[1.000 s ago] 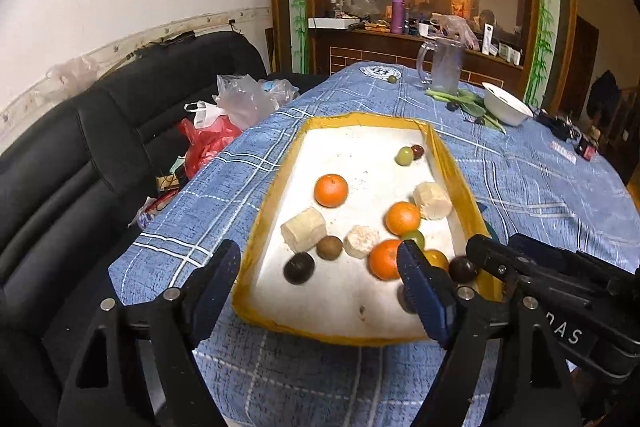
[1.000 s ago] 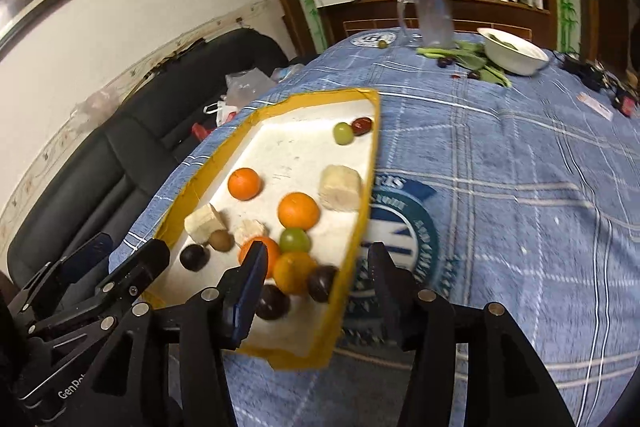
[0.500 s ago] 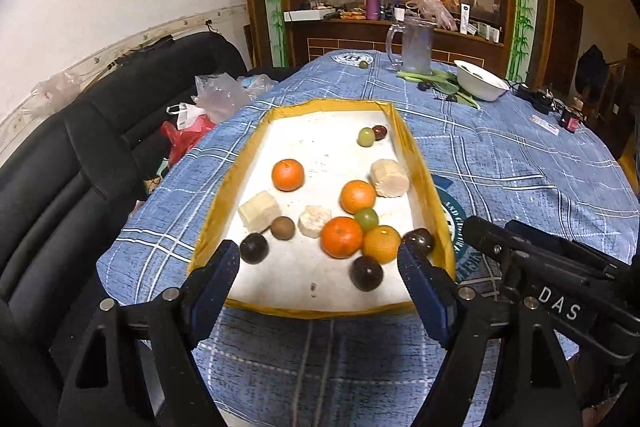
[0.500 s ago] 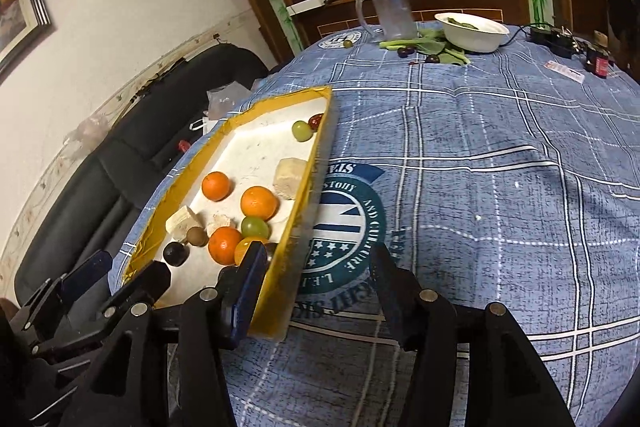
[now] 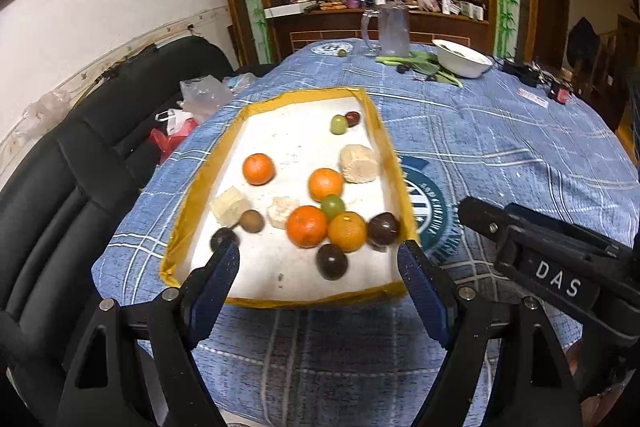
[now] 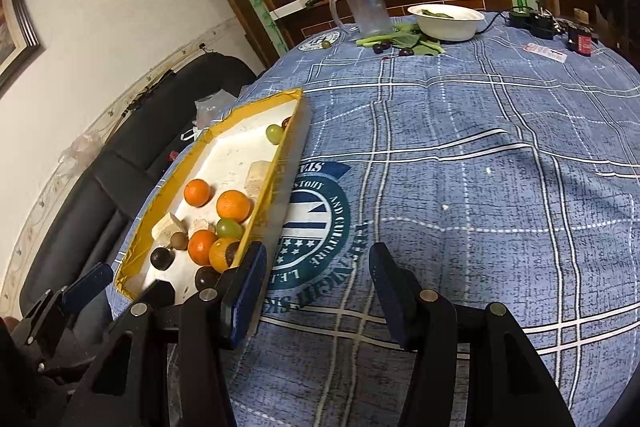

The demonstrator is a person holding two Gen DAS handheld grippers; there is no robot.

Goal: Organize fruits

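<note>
The left gripper (image 5: 318, 269) is held wide open, its blue-padded jaws spread above the near end of the tray, with nothing gripped between them. The right gripper (image 6: 318, 285) is seen half open over bare tablecloth just right of the tray, and nothing is held; its left blue pad lies against the tray's near right corner in the view, though contact cannot be told.

A shallow rectangular tray with a yellow rim and a white floor (image 5: 192, 205) is set on the left part of the table, running from near to far. The fruits are scattered inside it. Near the right wall, two round orange mandarins (image 5: 307, 226) are clustered with a small green grape (image 5: 332, 207) and two dark purple round fruits (image 5: 331, 261). A third mandarin (image 5: 326, 183) is placed just beyond the grape, and a fourth (image 5: 258, 169) further left. Three pale cream cut chunks (image 5: 358, 163) are spread across the middle, with a small brown round fruit (image 5: 251, 221) and another dark fruit (image 5: 222, 238) towards the near left. At the far right corner a green grape (image 5: 338, 124) and a dark red one (image 5: 352, 118) are seen touching.

The tray is borne by a blue checked tablecloth (image 6: 480, 187) printed with a round teal emblem (image 6: 316, 223). At the far end a clear glass jug (image 6: 366, 11) and a white bowl (image 6: 446, 22) are found.
</note>
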